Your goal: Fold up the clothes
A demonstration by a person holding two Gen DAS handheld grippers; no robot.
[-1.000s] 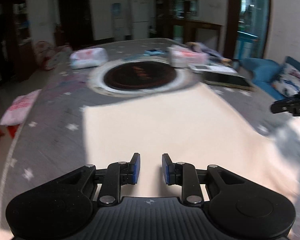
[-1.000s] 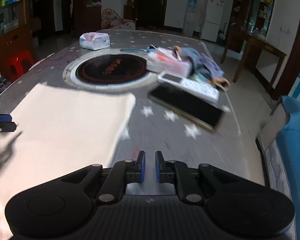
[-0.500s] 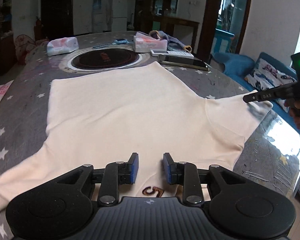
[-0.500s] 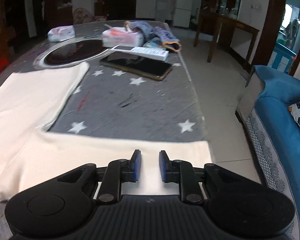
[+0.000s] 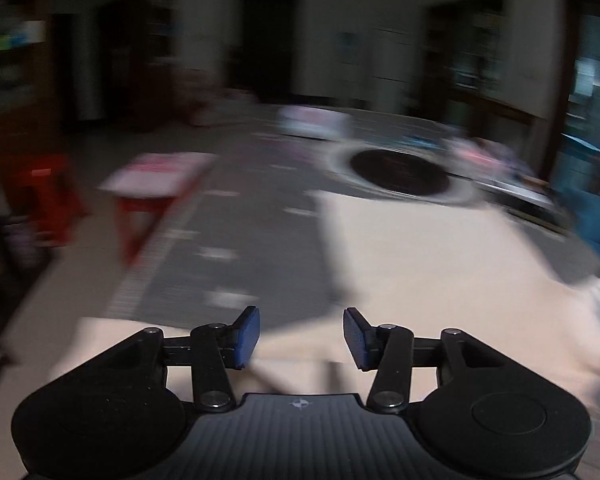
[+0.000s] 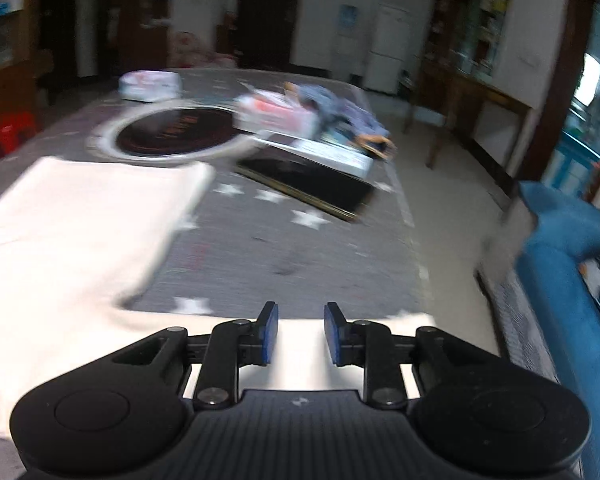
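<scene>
Cream shirt (image 6: 72, 248) lies flat on the star-patterned table (image 6: 284, 248), sleeve at lower frame; left claw (image 5: 301, 338) and right claw (image 6: 301, 332) gape wide, empty.

I can't read a single word, number or brand from either wrist camera; both views are smeared with motion blur. The dark round cooktop (image 6: 176, 134) set into the table carries reddish marks at its centre that may be lettering, but I can't make them out. The pink-printed packet (image 6: 150, 85) beyond it shows only blurred colour. A small emblem on the right gripper (image 6: 301, 334) housing has no legible letters.
</scene>
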